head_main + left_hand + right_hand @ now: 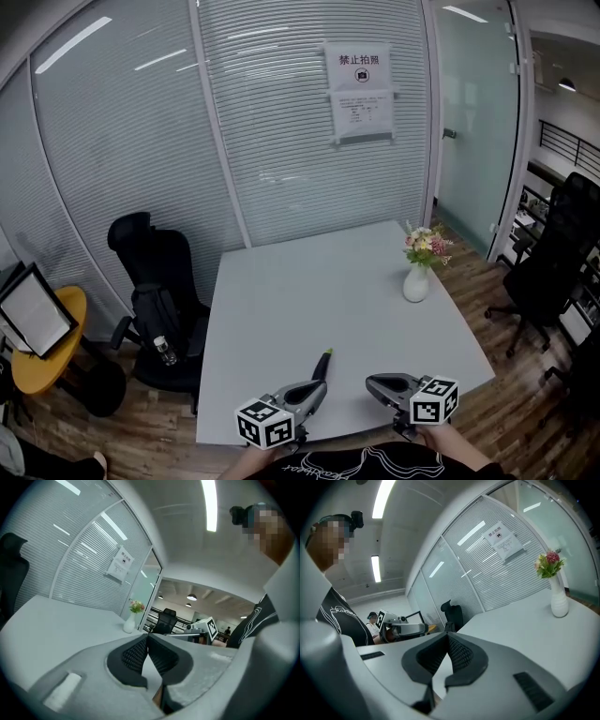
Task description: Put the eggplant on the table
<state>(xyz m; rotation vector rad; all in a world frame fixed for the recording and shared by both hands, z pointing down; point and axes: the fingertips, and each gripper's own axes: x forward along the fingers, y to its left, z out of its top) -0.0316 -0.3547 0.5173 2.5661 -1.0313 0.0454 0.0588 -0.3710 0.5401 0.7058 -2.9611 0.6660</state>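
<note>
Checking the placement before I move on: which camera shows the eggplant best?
The head view: the eggplant appears small but clear, lying on the table with its green stem pointing away, just beyond the left gripper. The left and right gripper views show none of it.

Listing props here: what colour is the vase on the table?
The vase is white; clearest in the head view.

**Camera Placement**

The head view looks steeply down from above the near edge of the table (309, 291) toward the glass wall (281, 122). Each gripper view sits low, directly behind its own fingers (133, 656), facing almost level across the table. All three views share the table, vase (415, 283) and glass wall.
</note>
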